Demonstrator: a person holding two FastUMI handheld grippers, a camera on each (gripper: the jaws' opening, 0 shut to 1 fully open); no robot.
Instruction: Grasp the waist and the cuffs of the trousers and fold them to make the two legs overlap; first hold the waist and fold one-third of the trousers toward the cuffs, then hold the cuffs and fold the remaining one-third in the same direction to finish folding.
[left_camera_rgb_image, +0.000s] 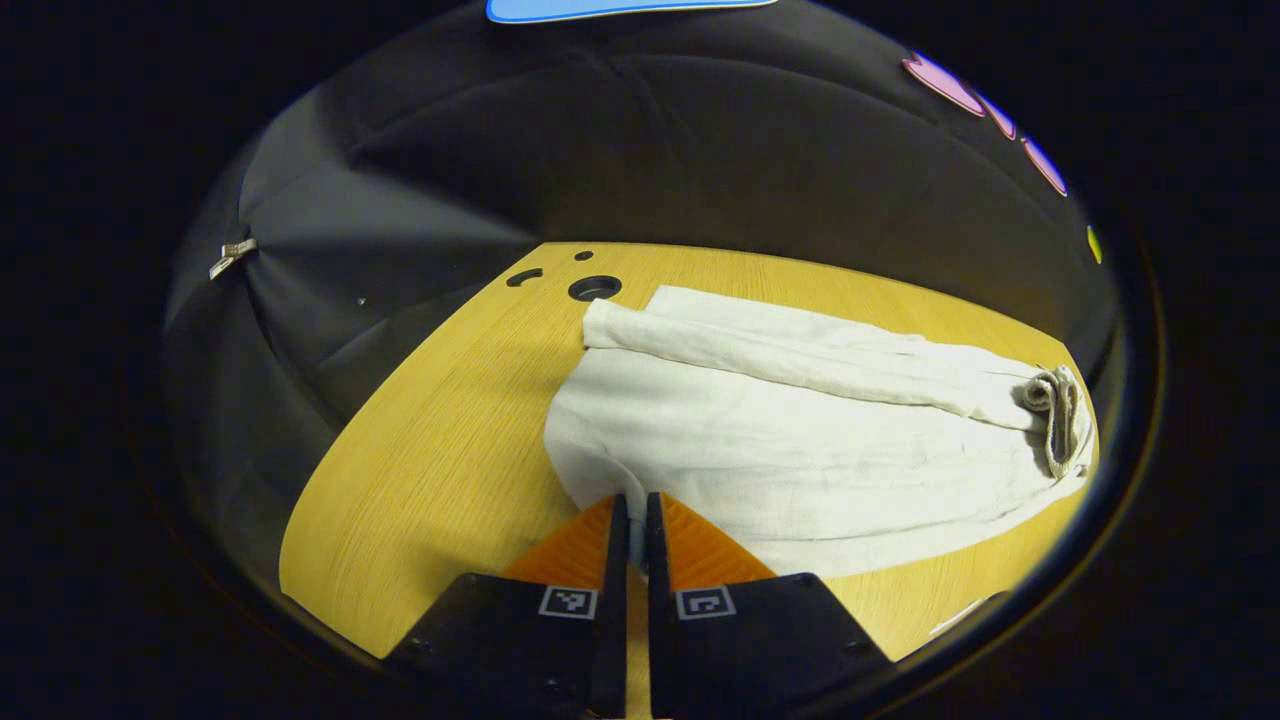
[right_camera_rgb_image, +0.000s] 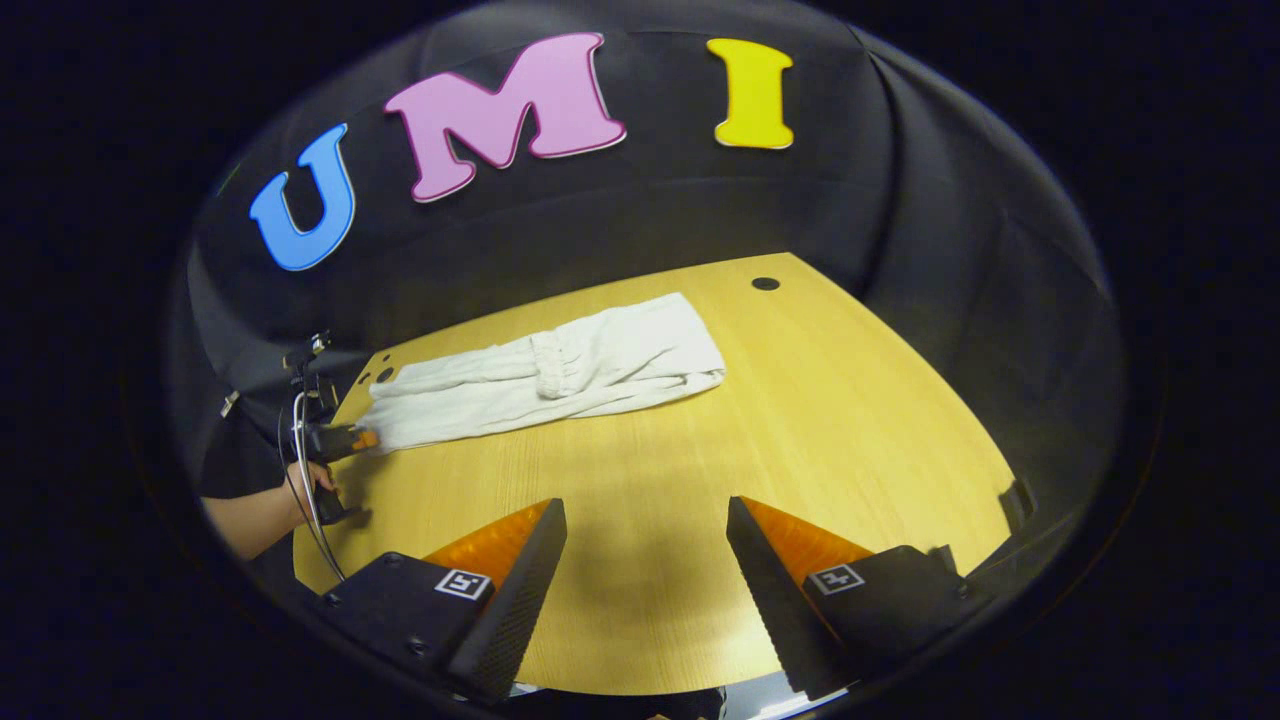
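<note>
The white trousers (left_camera_rgb_image: 800, 440) lie stretched across the wooden table (left_camera_rgb_image: 450, 450), toward its far edge, the legs already laid one over the other. They look light, soft and limp, so they will sag and crease wherever lifted; the firmer places to take hold are the bunched cuffs (left_camera_rgb_image: 1055, 405) at 3 o'clock in the left gripper view and the hem at the opposite end. The left gripper (left_camera_rgb_image: 633, 515) sits low at 6 o'clock, fingers pressed together on the cloth's near edge. The right gripper (right_camera_rgb_image: 645, 545) hovers level over bare table, fingers wide apart, well away from the trousers at 11 o'clock.
</note>
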